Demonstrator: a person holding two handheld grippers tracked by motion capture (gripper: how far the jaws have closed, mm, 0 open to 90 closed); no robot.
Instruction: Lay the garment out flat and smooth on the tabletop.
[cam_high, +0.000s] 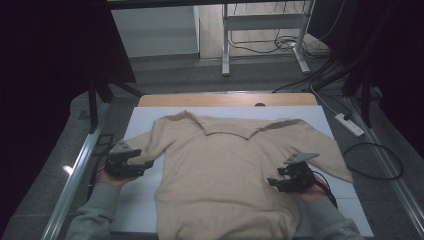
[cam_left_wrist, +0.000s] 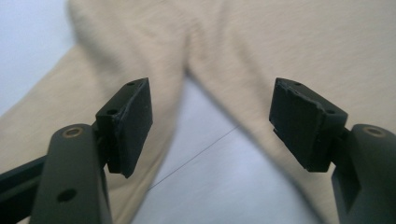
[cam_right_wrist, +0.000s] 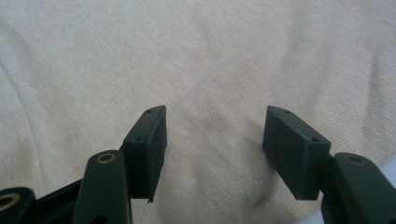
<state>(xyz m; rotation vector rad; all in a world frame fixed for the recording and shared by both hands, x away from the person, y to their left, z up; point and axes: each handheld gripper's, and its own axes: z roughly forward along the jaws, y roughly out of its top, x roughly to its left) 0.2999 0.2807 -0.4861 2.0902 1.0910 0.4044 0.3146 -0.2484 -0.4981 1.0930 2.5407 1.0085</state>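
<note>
A beige long-sleeved sweater (cam_high: 225, 165) lies flat, front up, on a white board (cam_high: 135, 200). My left gripper (cam_high: 149, 164) hovers over the board just left of the sweater's body, below the left sleeve (cam_high: 150, 140). Its jaws stand open with nothing between them. In the left gripper view, the left gripper (cam_left_wrist: 210, 121) faces the gap where the sleeve (cam_left_wrist: 70, 93) meets the body (cam_left_wrist: 289, 42). My right gripper (cam_high: 272, 184) sits over the sweater's lower right side, open. In the right gripper view, the right gripper (cam_right_wrist: 215, 144) looks onto knit fabric (cam_right_wrist: 187, 56), apart from it.
The board rests on a wooden table (cam_high: 225, 100) with metal rails (cam_high: 75, 175) along both sides. On the floor at the right lie a power strip (cam_high: 350, 125) and cables (cam_high: 375, 160). Desk legs (cam_high: 225, 45) stand beyond the table.
</note>
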